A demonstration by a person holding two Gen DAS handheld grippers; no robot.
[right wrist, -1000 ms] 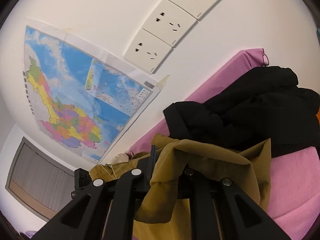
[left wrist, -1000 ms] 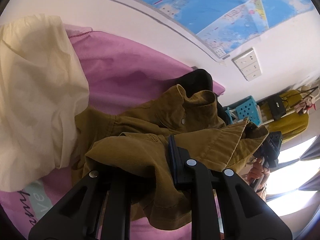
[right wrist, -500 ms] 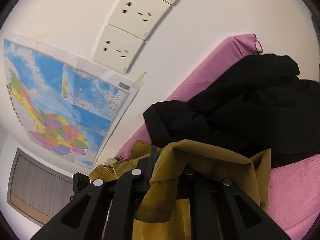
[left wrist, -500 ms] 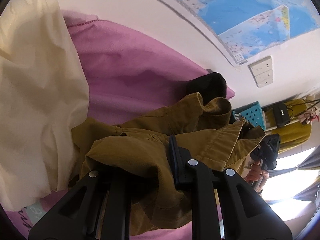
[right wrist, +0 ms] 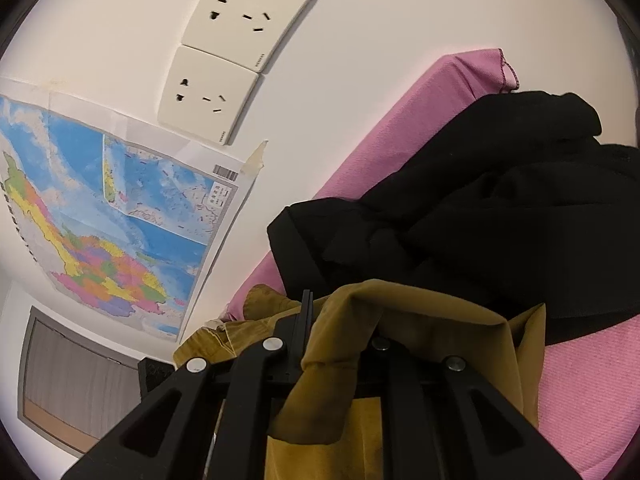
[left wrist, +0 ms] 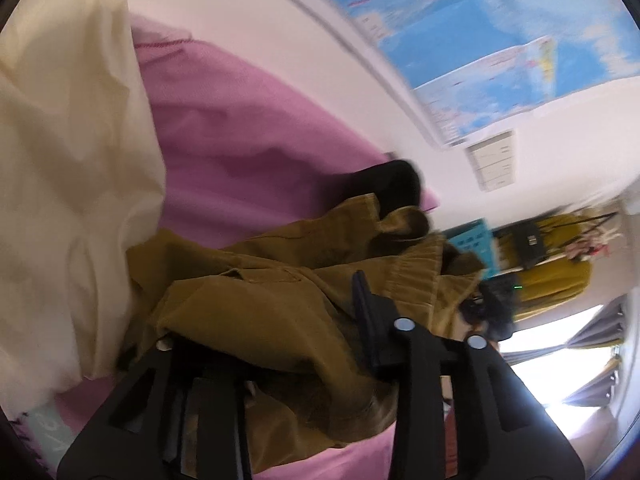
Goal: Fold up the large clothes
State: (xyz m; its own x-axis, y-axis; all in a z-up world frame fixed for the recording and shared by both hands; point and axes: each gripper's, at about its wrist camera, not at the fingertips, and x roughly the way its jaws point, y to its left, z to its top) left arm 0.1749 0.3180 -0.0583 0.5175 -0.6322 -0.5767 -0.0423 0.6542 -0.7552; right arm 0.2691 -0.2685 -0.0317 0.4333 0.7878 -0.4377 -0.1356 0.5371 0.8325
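An olive-brown corduroy shirt (left wrist: pixel 304 276) lies bunched on the pink sheet (left wrist: pixel 248 148). My left gripper (left wrist: pixel 280 320) is shut on a fold of it, and cloth drapes over the jaws. In the right wrist view my right gripper (right wrist: pixel 340 320) is shut on another edge of the same shirt (right wrist: pixel 420 312), which hangs over both fingers. The right gripper also shows far right in the left wrist view (left wrist: pixel 492 304), holding the shirt's other end. The fingertips are hidden by cloth.
A cream garment (left wrist: pixel 68 160) lies left of the shirt. A black garment (right wrist: pixel 480 208) is heaped beyond it on the pink sheet (right wrist: pixel 592 392). The wall close behind carries sockets (right wrist: pixel 228 52) and a map (right wrist: pixel 120 216). A blue crate (left wrist: pixel 472 240) stands off the bed's end.
Both grippers keep their hold on the shirt. The right gripper has moved nearer the wall and the black garment. The left view has swung and is blurred by motion.
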